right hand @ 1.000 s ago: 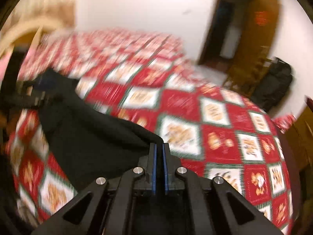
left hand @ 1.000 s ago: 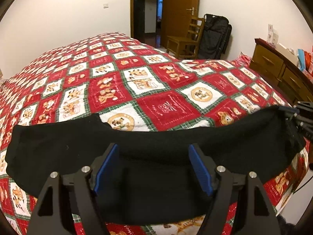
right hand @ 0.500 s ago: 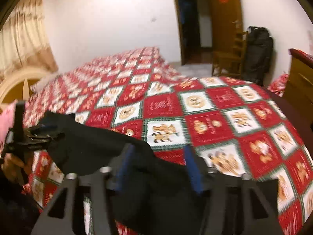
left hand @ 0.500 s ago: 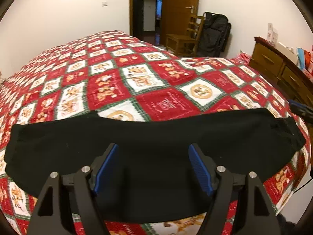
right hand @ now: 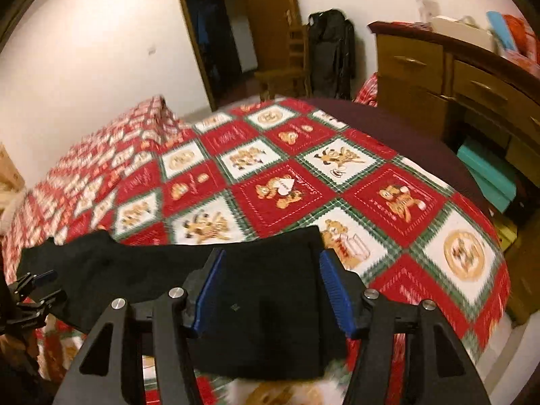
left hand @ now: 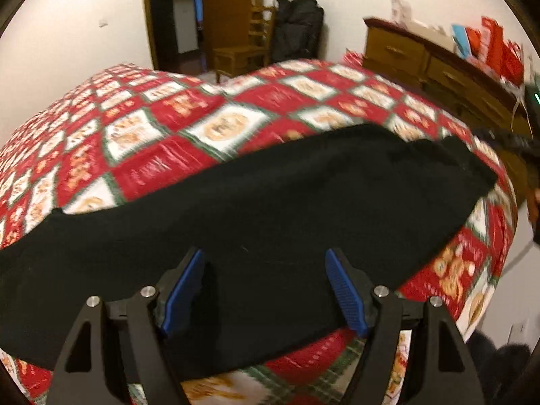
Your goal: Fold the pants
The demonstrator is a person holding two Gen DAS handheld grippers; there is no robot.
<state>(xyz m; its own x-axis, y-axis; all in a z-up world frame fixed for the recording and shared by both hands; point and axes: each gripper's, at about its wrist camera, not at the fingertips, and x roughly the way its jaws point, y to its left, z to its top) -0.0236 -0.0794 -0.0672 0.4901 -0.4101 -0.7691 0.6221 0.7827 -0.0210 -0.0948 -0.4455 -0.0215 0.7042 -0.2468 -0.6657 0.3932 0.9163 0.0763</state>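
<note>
Black pants (left hand: 270, 202) lie as a long folded band across the near edge of the red patchwork bedspread (left hand: 168, 135). My left gripper (left hand: 265, 256) hovers over their middle, open, blue pads wide apart with only the flat cloth below. In the right wrist view my right gripper (right hand: 272, 256) is open over the squared end of the pants (right hand: 135, 270), pads apart and not pinching the cloth. The left gripper (right hand: 33, 287) shows at that view's left edge, by the pants' other end. A dark, blurred part of the right gripper (left hand: 506, 141) sits at the far right of the left wrist view.
A wooden dresser (right hand: 438, 67) with boxes on top stands right of the bed, with a teal box (right hand: 489, 175) low beside it. A wooden chair (left hand: 243, 50) and a black bag (left hand: 297, 27) stand by the open door. The bedspread (right hand: 287, 185) stretches beyond the pants.
The right gripper went from shut on the pants' end to open, letting the cloth go, and rolled level. The left gripper slid along the pants and tilted, staying open.
</note>
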